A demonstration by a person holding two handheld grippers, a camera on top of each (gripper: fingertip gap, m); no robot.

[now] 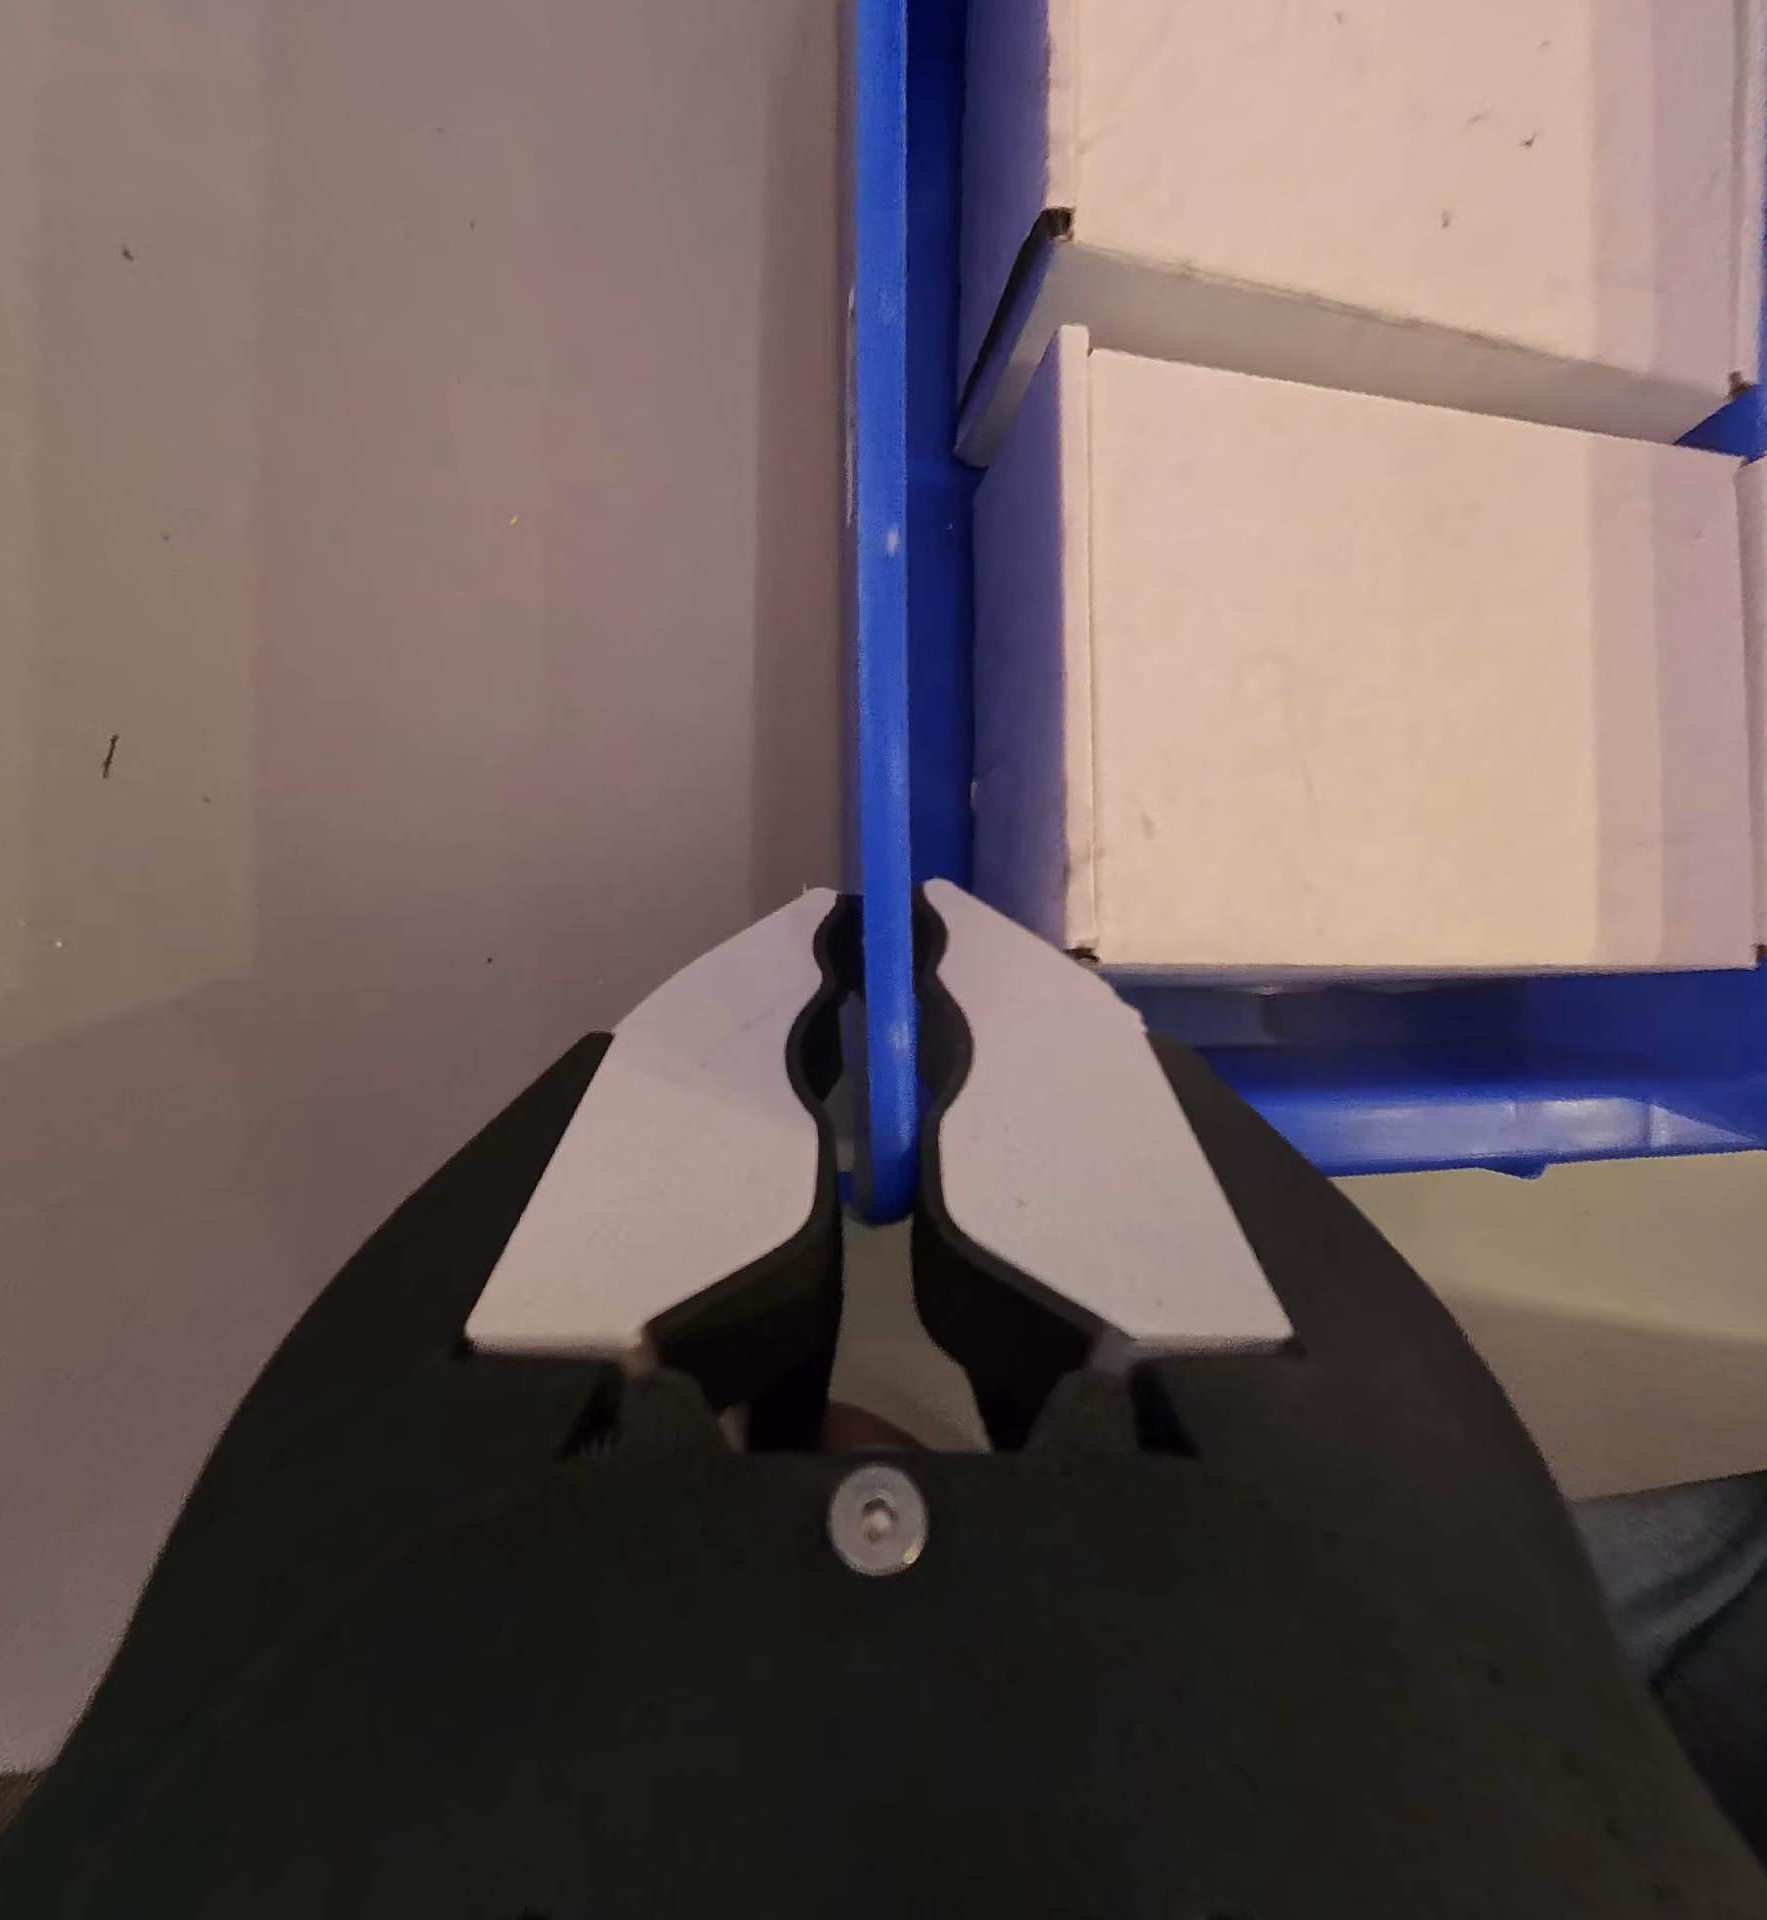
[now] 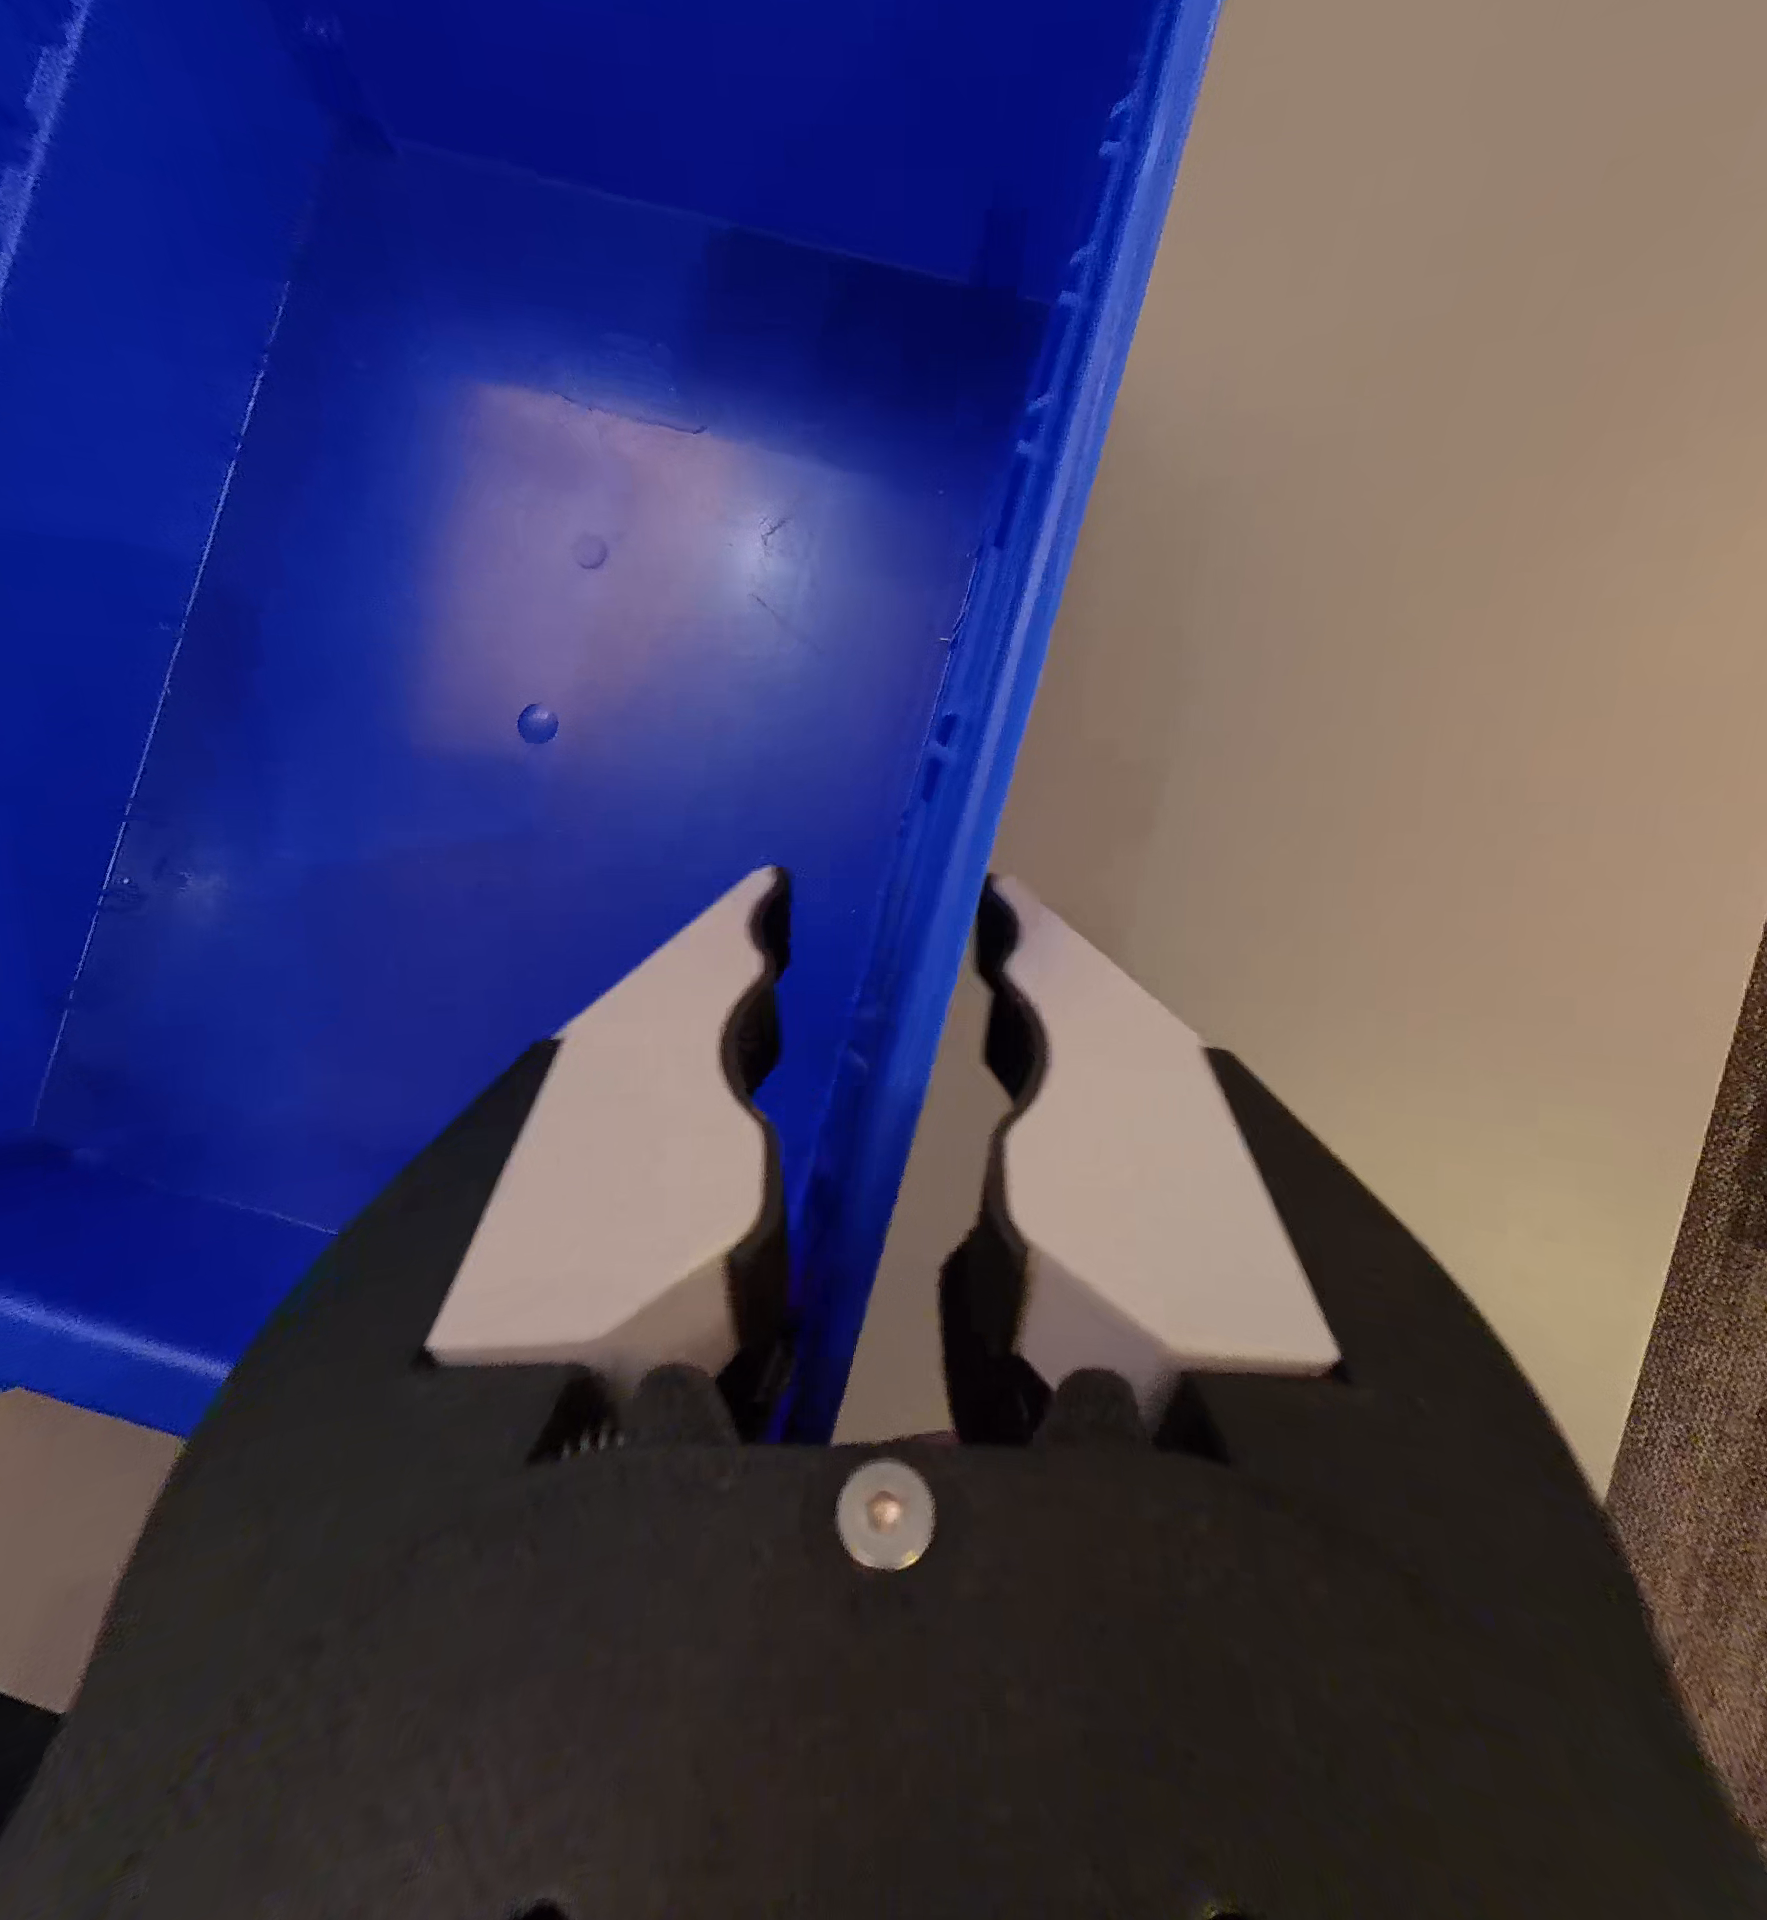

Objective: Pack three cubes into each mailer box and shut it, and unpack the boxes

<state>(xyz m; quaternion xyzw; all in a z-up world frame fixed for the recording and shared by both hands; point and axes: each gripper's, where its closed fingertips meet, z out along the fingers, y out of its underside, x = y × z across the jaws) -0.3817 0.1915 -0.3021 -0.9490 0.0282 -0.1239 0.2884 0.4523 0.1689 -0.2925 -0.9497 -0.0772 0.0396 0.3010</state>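
Left gripper (image 1: pixel 881 904) pinches blue bin (image 1: pixel 884 520) wall; right gripper (image 2: pixel 884 883) straddles bin (image 2: pixel 1014 623) wall, parted.

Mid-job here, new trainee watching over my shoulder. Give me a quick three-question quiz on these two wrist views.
1. True or false: the left gripper has its jaws clamped on the rim of the blue bin.
2. How many white mailer boxes show in the left wrist view, and are they open or shut?
3. Multiple choice: the right gripper is A) shut on a cube, B) open, straddling the bin's side wall, C) holding a box.

Key: 1 true. 2 two, the near box and the far box, both shut. 3 B.
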